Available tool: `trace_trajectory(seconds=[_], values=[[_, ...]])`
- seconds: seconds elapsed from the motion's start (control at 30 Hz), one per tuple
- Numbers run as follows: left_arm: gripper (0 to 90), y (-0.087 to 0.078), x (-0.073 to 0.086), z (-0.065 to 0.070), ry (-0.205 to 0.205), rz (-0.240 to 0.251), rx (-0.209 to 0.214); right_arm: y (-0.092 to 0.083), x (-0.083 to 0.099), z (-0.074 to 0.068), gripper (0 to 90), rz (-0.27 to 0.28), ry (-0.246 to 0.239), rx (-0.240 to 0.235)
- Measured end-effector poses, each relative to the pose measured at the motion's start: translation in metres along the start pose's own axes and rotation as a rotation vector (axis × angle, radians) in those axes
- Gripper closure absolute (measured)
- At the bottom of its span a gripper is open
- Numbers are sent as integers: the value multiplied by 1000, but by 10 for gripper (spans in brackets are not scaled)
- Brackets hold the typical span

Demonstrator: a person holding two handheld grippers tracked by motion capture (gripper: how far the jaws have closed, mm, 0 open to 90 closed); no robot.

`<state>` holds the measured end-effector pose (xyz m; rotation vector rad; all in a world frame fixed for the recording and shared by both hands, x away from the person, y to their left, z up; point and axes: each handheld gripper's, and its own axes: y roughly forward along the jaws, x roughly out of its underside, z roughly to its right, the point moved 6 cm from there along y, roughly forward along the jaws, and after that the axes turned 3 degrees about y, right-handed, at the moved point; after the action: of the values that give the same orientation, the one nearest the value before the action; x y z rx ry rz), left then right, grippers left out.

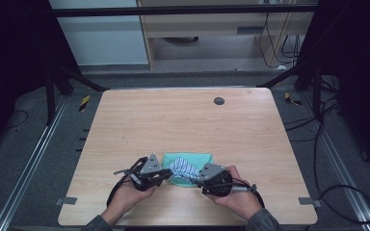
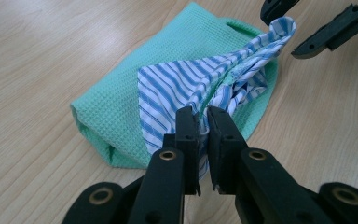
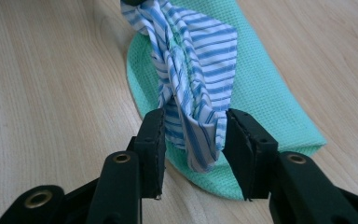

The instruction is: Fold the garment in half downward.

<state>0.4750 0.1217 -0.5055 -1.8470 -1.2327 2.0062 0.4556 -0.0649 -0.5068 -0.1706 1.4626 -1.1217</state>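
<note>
A blue-and-white striped cloth (image 1: 182, 168) (image 2: 177, 84) (image 3: 200, 56) is stretched just above a folded green waffle cloth (image 1: 192, 159) (image 2: 121, 93) (image 3: 265, 93) near the table's front edge. My left gripper (image 1: 166, 174) (image 2: 202, 114) is shut on one bunched end of the striped cloth. My right gripper (image 1: 196, 177) (image 3: 193, 121) faces it from the other side. Its jaws stand apart with the cloth's other end hanging loosely between them, unpinched. In the left gripper view the right gripper (image 2: 279, 35) shows spread around that twisted end.
The wooden table (image 1: 183, 120) has a dark round grommet (image 1: 218, 100) near its far edge. Black frame bars and cables run along both sides of the table. Both of the person's hands come in over the front edge.
</note>
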Motion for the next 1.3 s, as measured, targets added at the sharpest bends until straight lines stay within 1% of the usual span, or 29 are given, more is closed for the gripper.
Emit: trace_trajectory(seconds=[0.07,0.17,0.3,0.43,0.53,0.63,0.73,0.93,0.97,1.03,1.07,1.1,1.17,1.3], values=[[834,0,-1,0,1,5,0,-2,-2,1,583,7,5,-1],[834,0,-2,0,7,6,0,-3,-4,2,639,13,6,-6],[834,0,-1,2,8,7,6,-1,-2,1,807,3,2,-27],[834,0,2,2,11,5,6,0,-1,-3,868,-10,-13,-47],[837,0,6,3,9,-2,11,1,0,-7,876,-17,-26,-58],[843,1,10,6,21,-20,13,3,2,-10,878,-32,-38,-65],[847,1,14,7,22,-37,16,5,5,-13,881,-48,-51,-76],[847,4,21,10,26,-59,26,9,8,-20,884,-77,-62,-93],[847,3,22,10,33,-68,29,10,9,-20,884,-82,-64,-94],[847,4,23,11,21,-60,28,11,9,-21,884,-84,-66,-94],[848,4,24,11,31,-70,32,11,9,-20,884,-85,-66,-95],[848,4,24,11,31,-72,33,11,10,-21,884,-85,-63,-95],[848,5,24,12,17,-65,32,11,10,-21,884,-87,-60,-95],[847,5,25,11,20,-72,35,12,10,-20,884,-86,-58,-93]])
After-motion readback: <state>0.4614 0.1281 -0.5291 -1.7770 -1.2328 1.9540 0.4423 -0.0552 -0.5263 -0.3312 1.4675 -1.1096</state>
